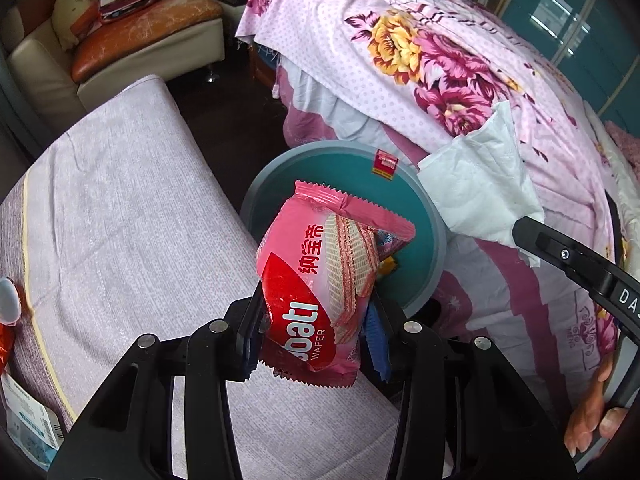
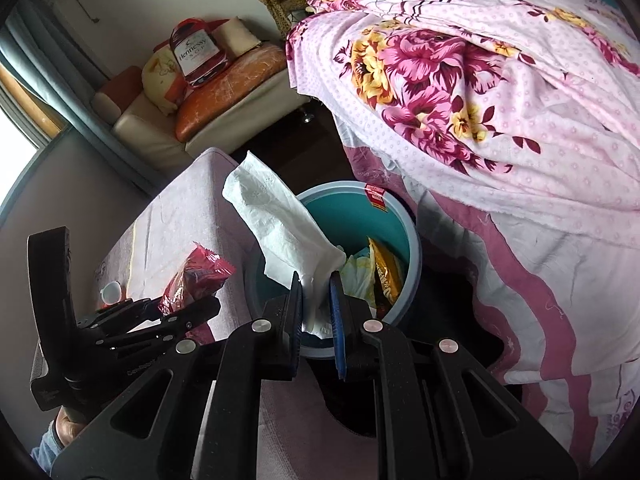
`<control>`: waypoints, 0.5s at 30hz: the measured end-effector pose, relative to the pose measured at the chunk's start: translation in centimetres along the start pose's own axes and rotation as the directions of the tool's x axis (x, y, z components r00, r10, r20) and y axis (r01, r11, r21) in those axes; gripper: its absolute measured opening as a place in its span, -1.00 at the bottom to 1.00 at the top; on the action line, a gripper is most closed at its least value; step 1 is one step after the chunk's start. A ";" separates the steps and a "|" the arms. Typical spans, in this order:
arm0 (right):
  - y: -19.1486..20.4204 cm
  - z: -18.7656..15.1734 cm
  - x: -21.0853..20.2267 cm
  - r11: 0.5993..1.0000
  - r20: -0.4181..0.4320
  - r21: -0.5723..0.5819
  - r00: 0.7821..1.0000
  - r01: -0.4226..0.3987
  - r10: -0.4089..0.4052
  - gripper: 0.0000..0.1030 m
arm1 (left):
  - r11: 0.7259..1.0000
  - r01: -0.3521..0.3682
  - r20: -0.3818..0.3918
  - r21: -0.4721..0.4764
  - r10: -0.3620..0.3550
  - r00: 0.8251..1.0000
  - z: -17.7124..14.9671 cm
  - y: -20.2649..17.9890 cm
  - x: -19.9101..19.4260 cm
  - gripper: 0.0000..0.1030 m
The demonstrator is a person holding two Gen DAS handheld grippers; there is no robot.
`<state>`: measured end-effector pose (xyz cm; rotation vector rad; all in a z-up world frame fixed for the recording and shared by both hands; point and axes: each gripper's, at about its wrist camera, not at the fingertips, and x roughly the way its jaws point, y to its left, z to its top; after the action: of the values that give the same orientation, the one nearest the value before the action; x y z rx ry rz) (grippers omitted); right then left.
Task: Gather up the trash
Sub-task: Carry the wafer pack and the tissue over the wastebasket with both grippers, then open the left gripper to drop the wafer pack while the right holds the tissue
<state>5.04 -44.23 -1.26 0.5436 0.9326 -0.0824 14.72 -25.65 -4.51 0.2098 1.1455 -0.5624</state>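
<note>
Two pieces of trash are held over the bin [image 1: 434, 224] — a pink wafer wrapper [image 1: 320, 280] clamped in the left gripper [image 1: 316, 344], a white tissue [image 2: 280, 224] clamped in the right gripper [image 2: 316, 300]. Next, both jaws should be opened to drop them in.

Soft daylight, sharp centres, strong fisheye bending and dark vignetted corners.

The pink and red wafer bag [image 1: 320, 280] is pinched at its bottom end and stands up over the edge of the bin [image 1: 434, 240]. The white tissue [image 2: 280, 224] is crumpled, held by its low end, and sticks up above the bin. The round teal bin already has wrappers [image 2: 384, 276] inside.
</note>
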 end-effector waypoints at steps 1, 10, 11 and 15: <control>-0.1 0.1 0.1 1.000 0.000 0.003 1.000 0.001 -0.001 -0.76 | 1.000 0.001 -0.002 0.002 -0.001 1.000 0.1 -0.1 0.2 -0.14; -1.2 0.7 0.3 0.999 0.000 0.027 1.000 0.024 -0.024 -0.76 | 0.999 0.023 -0.018 0.022 -0.023 1.000 1.1 -0.7 1.7 -0.13; -1.2 0.8 0.3 0.999 0.000 0.028 1.000 0.027 -0.027 -0.76 | 0.999 0.029 -0.020 0.026 -0.028 0.999 1.2 -0.9 1.9 -0.10; -1.3 0.9 0.5 0.999 -0.005 0.032 0.999 0.038 -0.038 -0.75 | 0.998 0.032 -0.021 0.051 -0.031 0.999 1.2 -1.7 2.2 0.45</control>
<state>5.66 -45.72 -1.76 0.5559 0.9474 -0.1303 15.40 -28.27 -5.79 0.2422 1.1563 -0.6189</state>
